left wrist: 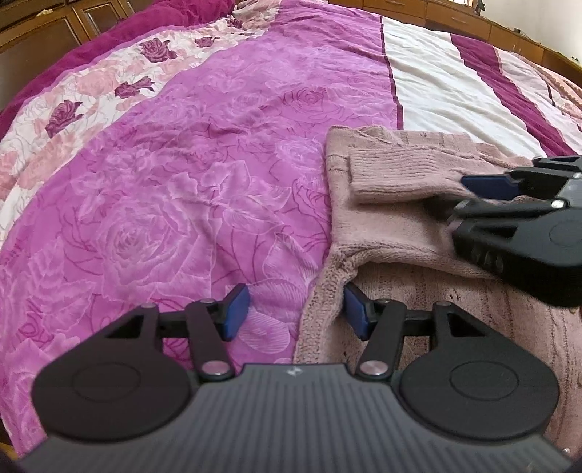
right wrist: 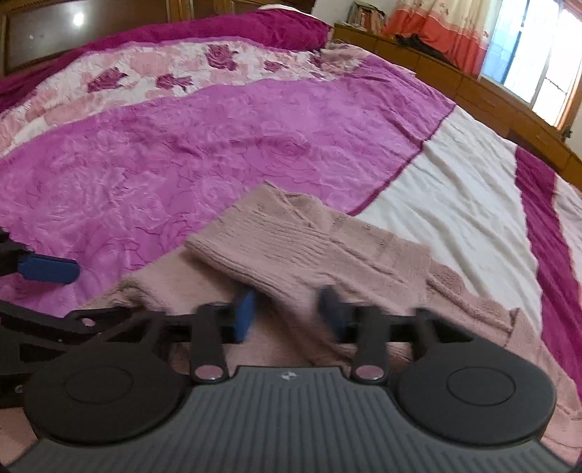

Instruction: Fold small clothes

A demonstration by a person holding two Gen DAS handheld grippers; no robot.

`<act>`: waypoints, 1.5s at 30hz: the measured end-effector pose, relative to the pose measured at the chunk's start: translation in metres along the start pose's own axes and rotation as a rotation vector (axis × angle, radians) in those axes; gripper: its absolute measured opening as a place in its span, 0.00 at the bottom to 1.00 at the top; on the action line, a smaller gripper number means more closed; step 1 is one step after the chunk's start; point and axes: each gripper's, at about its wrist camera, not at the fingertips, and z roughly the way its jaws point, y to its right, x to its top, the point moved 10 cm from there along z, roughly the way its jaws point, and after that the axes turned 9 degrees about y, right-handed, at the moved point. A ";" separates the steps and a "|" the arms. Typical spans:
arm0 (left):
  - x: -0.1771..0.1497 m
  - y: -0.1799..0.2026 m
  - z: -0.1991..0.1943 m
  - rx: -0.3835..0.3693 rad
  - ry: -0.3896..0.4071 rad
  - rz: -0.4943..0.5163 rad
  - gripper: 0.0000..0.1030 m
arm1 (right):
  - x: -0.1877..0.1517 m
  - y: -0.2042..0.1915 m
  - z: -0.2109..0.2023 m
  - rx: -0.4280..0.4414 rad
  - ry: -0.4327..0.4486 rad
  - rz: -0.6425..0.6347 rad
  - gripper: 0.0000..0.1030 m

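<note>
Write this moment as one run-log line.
garment: dusty-pink knitted sweater, sleeve folded across | surface: magenta rose-print bedspread | left hand-held gripper: open at sweater edge | right hand-held gripper: open astride sleeve

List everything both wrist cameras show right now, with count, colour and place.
sweater: one, dusty pink knit, lying on the near part of the bed, one sleeve folded across its body
bedspread: one, magenta rose print with white and dark purple stripes, covering the bed
cabinets: a run, brown wood, behind the bed
curtain: one, orange and cream, by the window
left gripper: one, black with blue fingers, open across the sweater's left edge
right gripper: one, black with blue fingers, open over the folded sleeve
</note>
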 end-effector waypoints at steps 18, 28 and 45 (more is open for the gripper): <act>-0.001 0.001 0.001 0.016 0.016 0.028 0.60 | 0.005 0.119 -0.080 -0.095 0.158 0.460 0.13; 0.000 0.001 0.002 0.018 0.012 0.029 0.61 | -0.028 0.162 -0.085 -0.165 0.173 0.692 0.10; -0.001 0.003 0.002 0.040 0.015 0.038 0.62 | 0.000 0.129 -0.066 -0.095 0.126 0.433 0.44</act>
